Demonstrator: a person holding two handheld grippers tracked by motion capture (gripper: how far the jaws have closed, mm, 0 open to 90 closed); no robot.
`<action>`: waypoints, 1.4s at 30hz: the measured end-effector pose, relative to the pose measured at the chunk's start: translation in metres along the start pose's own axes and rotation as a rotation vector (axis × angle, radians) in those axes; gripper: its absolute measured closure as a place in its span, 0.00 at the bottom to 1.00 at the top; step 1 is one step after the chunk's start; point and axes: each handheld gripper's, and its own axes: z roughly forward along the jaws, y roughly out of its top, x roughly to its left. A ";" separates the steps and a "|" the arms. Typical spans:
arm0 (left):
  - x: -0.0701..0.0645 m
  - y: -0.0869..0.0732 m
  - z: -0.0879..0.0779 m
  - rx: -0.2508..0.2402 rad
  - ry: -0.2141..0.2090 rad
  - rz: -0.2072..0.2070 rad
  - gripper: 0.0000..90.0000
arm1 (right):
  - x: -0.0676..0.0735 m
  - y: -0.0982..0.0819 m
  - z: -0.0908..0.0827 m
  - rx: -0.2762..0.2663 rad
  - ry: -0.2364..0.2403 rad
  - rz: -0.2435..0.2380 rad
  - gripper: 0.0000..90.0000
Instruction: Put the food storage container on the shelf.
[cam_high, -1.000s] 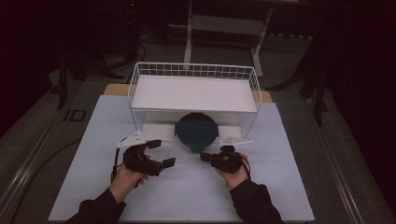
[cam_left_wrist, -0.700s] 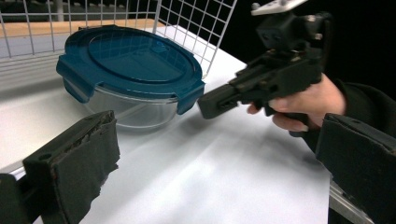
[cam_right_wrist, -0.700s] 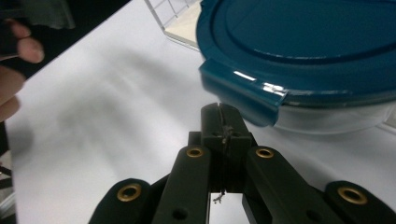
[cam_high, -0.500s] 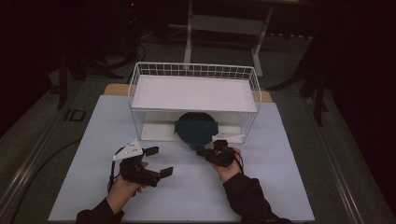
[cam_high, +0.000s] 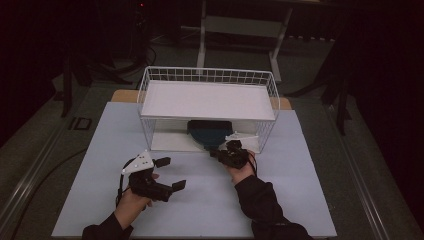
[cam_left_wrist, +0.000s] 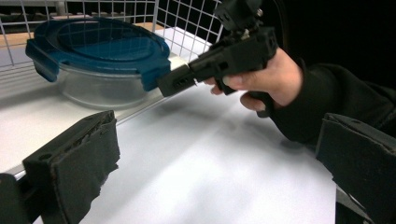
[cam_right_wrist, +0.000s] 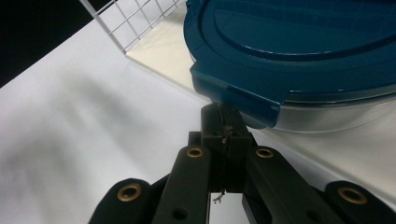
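Near the left of the tabletop (cam_high: 300, 200), the left tool (cam_high: 170, 173) hovered with its jaws wide apart, holding nothing. Farther right, the right tool (cam_high: 216, 153), jaws pressed together and empty, had its tip touching a side clasp of the blue-lidded glass container (cam_high: 210, 132), which sat under the white wire rack (cam_high: 207, 100).

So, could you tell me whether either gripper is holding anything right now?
Nothing is held: the right gripper is shut empty at the container's blue lid clip; the left gripper is open.
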 end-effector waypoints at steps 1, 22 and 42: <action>0.000 0.000 0.000 -0.001 -0.005 0.000 0.00 | -0.001 0.001 0.001 -0.001 -0.003 0.002 1.00; -0.004 0.002 -0.006 -0.007 -0.002 0.017 0.00 | 0.008 0.002 -0.016 -0.054 0.007 -0.029 0.68; -0.014 -0.001 -0.009 -0.003 -0.020 0.068 0.00 | 0.019 -0.033 -0.064 -0.122 0.085 -0.100 0.16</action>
